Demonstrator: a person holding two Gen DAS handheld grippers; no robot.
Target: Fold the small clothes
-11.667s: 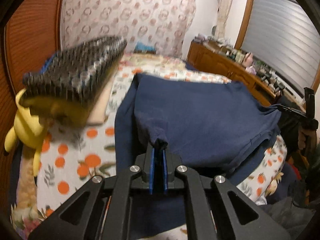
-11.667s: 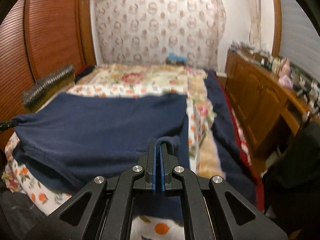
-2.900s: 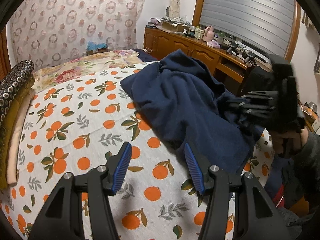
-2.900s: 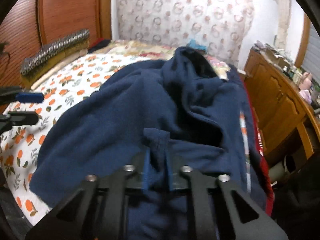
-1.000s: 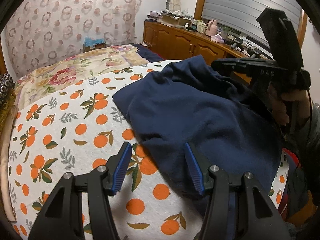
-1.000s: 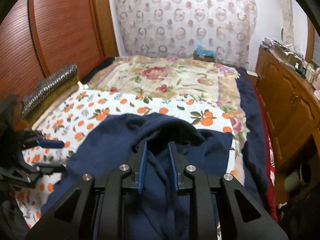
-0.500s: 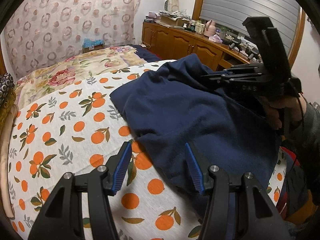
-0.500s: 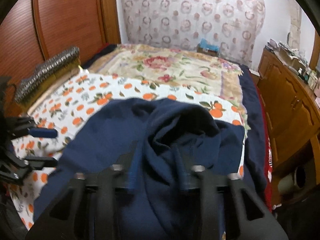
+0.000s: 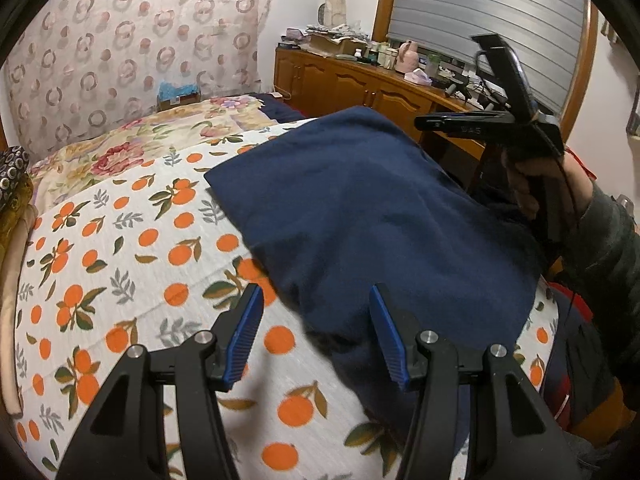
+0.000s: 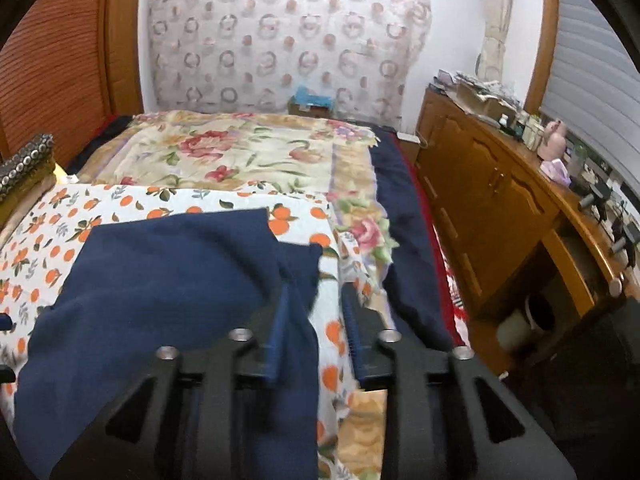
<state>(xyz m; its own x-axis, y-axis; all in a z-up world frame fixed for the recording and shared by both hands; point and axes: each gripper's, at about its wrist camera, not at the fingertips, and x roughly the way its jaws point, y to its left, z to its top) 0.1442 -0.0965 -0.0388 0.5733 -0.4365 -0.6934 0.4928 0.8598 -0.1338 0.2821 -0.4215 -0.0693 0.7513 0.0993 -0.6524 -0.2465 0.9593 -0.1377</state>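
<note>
navy garment [image 9: 384,216] lies folded flat on the orange-print sheet [image 9: 120,248] of the bed, near its right edge w/ a strip trailing toward the front. left gripper [image 9: 316,320] hovers over the garment's near corner, jaws apart, nothing btwn them. right gripper [image 10: 314,330] jaws opening, blurred; cloth strip sits btwn them, pads not pressing it.

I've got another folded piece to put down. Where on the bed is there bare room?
Free: orange-print sheet between the navy garment and the pillows, and the floral quilt beyond. Crowded: the cabinet top.
</note>
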